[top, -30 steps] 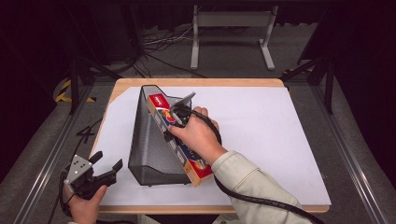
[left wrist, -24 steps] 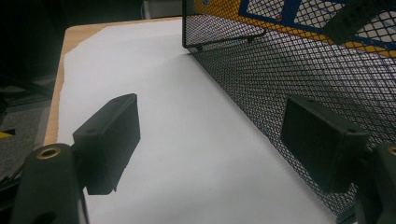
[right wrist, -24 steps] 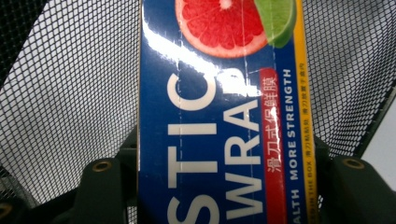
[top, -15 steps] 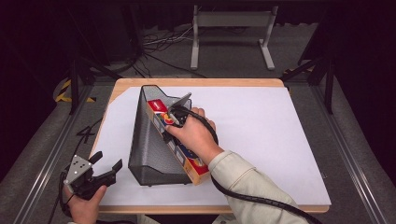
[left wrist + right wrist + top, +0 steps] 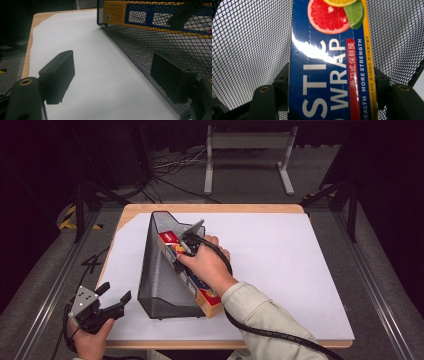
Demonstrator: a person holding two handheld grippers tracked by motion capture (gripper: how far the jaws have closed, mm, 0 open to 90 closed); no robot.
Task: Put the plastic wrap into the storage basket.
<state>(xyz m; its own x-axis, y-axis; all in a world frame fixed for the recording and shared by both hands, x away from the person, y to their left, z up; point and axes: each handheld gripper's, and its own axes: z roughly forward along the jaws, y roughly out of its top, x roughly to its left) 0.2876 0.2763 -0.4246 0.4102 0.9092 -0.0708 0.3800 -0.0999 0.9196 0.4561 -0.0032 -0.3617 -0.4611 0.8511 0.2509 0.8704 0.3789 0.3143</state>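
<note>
- The right gripper is sitting slightly nearer the table's far edge, along the plastic wrap box, than a second ago; the shift is small.
- Its jaws have just been opening a little; in the right gripper view the box is lying between them, pads at both of its long edges, and whether they are pressing cannot be told.
- The box is now lying a touch deeper in the black mesh file holder, its far, fruit-printed end closer to the holder's tall far wall.
- The person's right sleeve is reaching slightly further up over the white sheet.
</note>
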